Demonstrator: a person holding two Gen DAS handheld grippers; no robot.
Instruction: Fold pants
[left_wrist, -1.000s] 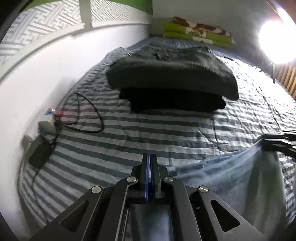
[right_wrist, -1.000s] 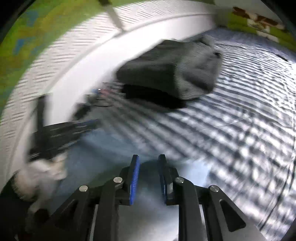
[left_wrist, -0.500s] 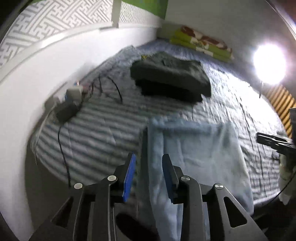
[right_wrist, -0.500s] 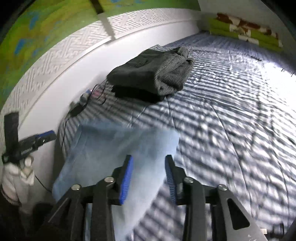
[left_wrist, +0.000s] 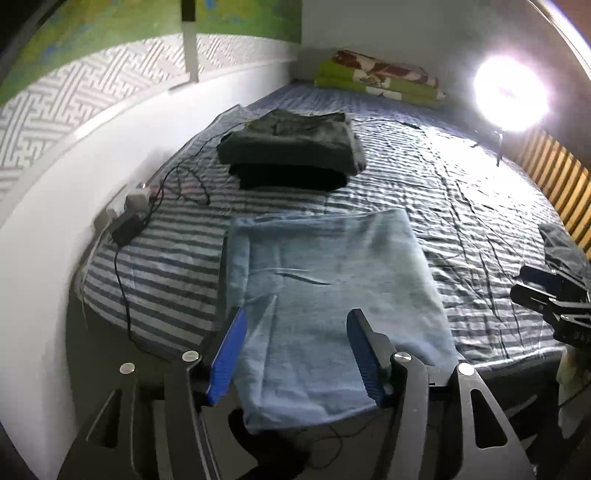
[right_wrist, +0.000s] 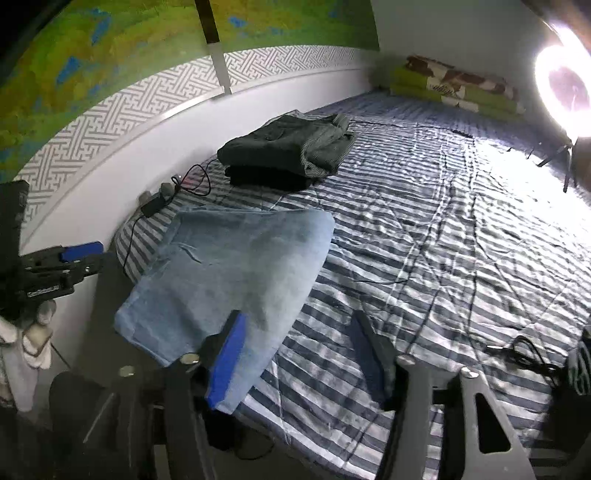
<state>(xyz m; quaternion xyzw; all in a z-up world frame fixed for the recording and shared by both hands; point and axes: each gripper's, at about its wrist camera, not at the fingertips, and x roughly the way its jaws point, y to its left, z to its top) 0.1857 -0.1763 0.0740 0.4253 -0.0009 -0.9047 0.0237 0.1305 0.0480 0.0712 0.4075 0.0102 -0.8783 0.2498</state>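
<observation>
A: Where do the pants sit?

B: Light blue jeans (left_wrist: 325, 295), folded to a flat rectangle, lie on the striped bed cover (left_wrist: 461, 206) at the near edge of the bed. The near end overhangs the edge slightly. In the right wrist view the same jeans (right_wrist: 236, 273) lie left of centre, with the fold line on the far side.

A: Left claw?

B: Left claw (left_wrist: 295, 354) hangs above the near end of the jeans, jaws apart and widening. Blue pads (left_wrist: 227, 360) flank the cloth in the picture, but neither presses on it. Nothing gripped.

A: Right claw?

B: Right claw (right_wrist: 295, 354) is likewise spread and widening, above the bed's near edge. Its left pad overlaps the jeans' near corner in the picture; its right finger stands over bare striped cover. No cloth pinched. It also shows at the right edge of the left wrist view (left_wrist: 546, 302).

A: Anything else on the bed?

B: A stack of dark folded garments (left_wrist: 291, 151) lies farther back, near the wall and well apart from the jeans. Black cables and a power adapter (left_wrist: 127, 227) sit along the wall side. Green and red patterned bedding (left_wrist: 380, 79) is at the far end. A bright ring light (right_wrist: 565, 88) stands to the right. A gloved hand (right_wrist: 35, 332) holding the left claw shows at lower left of the right wrist view.
</observation>
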